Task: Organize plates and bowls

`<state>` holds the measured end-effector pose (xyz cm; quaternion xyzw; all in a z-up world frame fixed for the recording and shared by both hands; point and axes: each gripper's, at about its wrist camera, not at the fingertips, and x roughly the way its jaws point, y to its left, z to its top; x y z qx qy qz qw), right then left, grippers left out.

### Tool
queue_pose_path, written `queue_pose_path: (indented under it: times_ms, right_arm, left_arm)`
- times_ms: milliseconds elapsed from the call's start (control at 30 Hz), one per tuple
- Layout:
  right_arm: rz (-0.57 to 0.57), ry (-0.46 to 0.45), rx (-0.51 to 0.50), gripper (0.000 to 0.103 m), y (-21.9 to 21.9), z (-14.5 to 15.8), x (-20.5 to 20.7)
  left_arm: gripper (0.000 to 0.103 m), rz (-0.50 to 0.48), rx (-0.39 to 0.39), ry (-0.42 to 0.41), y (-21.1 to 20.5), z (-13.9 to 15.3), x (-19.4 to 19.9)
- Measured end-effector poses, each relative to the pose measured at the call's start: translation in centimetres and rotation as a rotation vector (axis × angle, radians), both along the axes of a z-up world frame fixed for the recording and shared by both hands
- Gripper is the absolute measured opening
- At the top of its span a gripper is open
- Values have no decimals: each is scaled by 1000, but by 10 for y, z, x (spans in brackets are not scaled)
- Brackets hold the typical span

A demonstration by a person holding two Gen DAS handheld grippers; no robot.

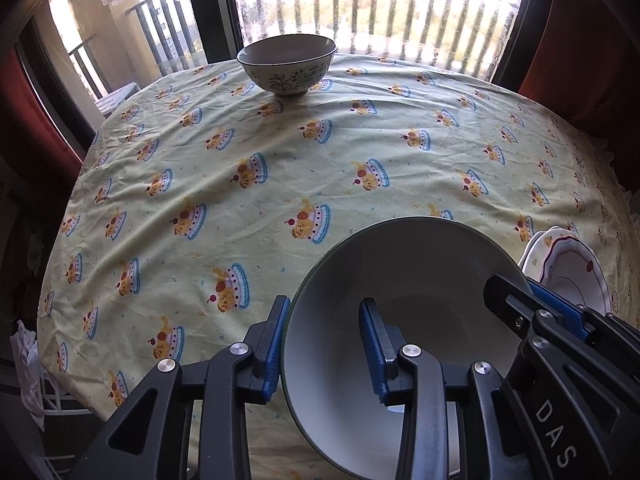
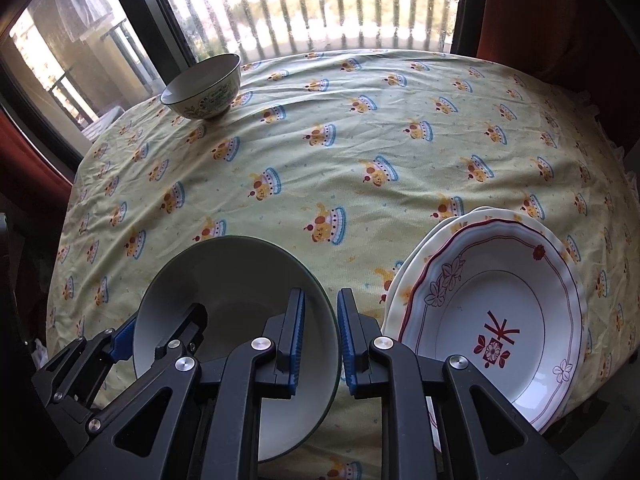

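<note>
The plates (image 2: 496,320) are already stacked at the near right of the table (image 2: 360,140), but the patterned bowl (image 1: 286,65) sits alone at the far edge. The white bowl (image 1: 400,312) rests upright near the front, mouth up, with no long axis. The left gripper (image 1: 326,344) straddles its left rim with pads slightly apart, and the right gripper (image 2: 320,340) closes on the opposite rim.

Cake-print tablecloth (image 1: 320,168), balcony railing (image 1: 360,4), red curtains (image 1: 580,40).

Two bowls (image 2: 236,320) (image 2: 204,88), two stacked plates (image 2: 496,320), two claws (image 2: 320,344) (image 1: 324,344).
</note>
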<state>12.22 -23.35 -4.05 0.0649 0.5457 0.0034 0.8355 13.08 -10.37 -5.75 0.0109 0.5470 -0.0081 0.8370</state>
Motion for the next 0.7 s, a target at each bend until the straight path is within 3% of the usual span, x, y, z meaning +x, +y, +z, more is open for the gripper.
queue_pose_path:
  times_ms: [100, 233, 433, 700]
  right_arm:
    - [1, 6, -4, 28, 2, 0, 0]
    - [4, -14, -22, 56, 8, 5, -1]
    - [18, -31, -30, 69, 15, 15, -1]
    - [18, -72, -8, 75, 27, 38, 11]
  left_arm:
    - [55, -7, 1, 7, 1, 1, -1]
    - [75, -11, -9, 3, 7, 5, -1]
    - [86, -55, -16, -21, 12, 17, 1]
    - [87, -71, -24, -55, 25, 45, 16]
